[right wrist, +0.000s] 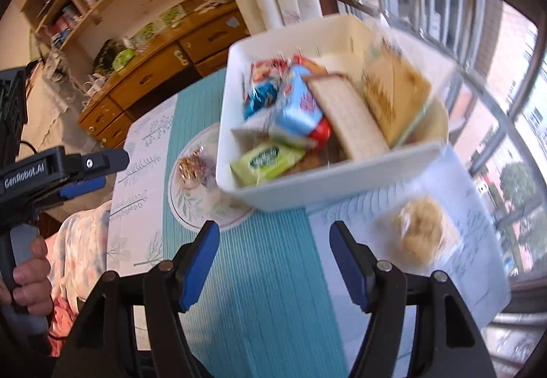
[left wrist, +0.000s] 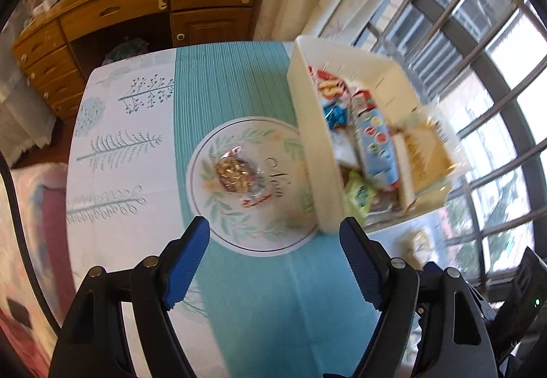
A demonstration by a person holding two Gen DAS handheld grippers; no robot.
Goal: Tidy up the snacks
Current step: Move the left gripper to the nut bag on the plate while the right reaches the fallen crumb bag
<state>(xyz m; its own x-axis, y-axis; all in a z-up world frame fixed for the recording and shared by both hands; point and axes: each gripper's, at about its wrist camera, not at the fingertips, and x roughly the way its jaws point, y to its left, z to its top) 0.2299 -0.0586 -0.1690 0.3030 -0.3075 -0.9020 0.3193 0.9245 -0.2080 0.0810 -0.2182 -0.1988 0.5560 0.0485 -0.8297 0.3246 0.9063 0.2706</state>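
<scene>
We see both claws held above the surface (left wrist: 259, 292), which is covered by a teal runner over a pale cloth printed with plants. The left claw (left wrist: 275, 261) has its blue pads standing apart with nothing between them, and the right claw (right wrist: 273, 261) is likewise apart and empty.

A white bin (right wrist: 328, 179) sits on the runner, packed with snacks: a green packet (right wrist: 266, 161), a light blue box (right wrist: 297, 111), a tan slab in clear wrap and more (the blur hides the labels). Just beside the bin lies a round floral plate (left wrist: 239, 234), and a wrapped nut cluster (left wrist: 236, 176) rests on it. A pale puffed snack in clear wrap (right wrist: 418, 229) lies alone on the cloth, apart from the bin, near the right claw. A hand (right wrist: 25, 279) grips the left claw's handle.
</scene>
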